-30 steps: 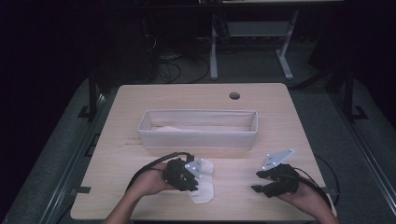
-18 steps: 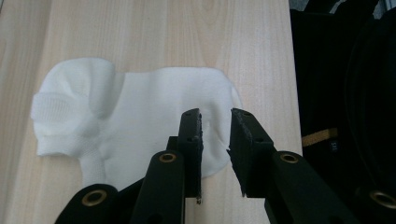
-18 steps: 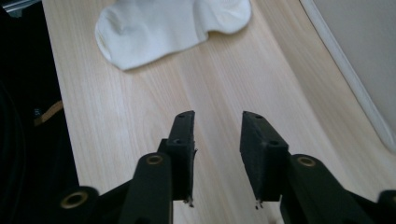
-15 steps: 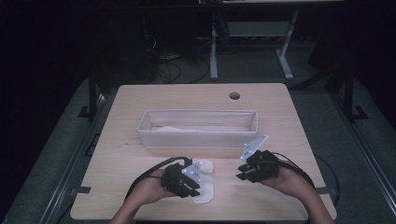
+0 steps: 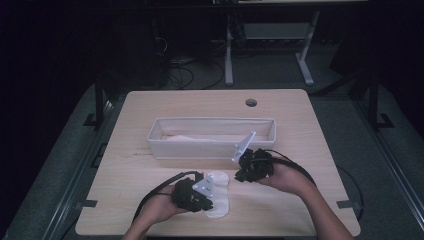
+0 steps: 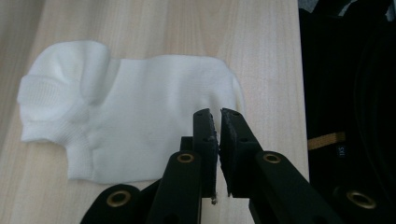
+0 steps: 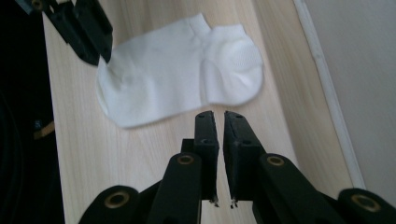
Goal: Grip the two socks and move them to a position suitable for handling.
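A white ankle sock [image 5: 220,194] [image 6: 140,112] [image 7: 177,70] lies flat on the wooden table near its front edge. My left gripper [image 5: 212,202] [image 6: 217,114] rests over the sock's toe end. Its jaws have just closed and look pinched on the cloth there, as the left gripper [image 7: 103,55] also appears from the other side. My right gripper [image 5: 238,175] [image 7: 219,114] hovers just right of the sock's cuff end, over bare wood. Its jaws have just been closing and stand together with nothing between them.
A long white bin [image 5: 210,149] [image 7: 373,93] stands across the middle of the table behind both hands, with pale cloth [image 5: 182,136] inside. A round cable hole [image 5: 251,102] sits at the back. The person's dark clothing borders the table's front edge.
My right gripper moved left from the table's right side toward the sock, rising a little, and its jaws closed. The left gripper stayed on the sock.
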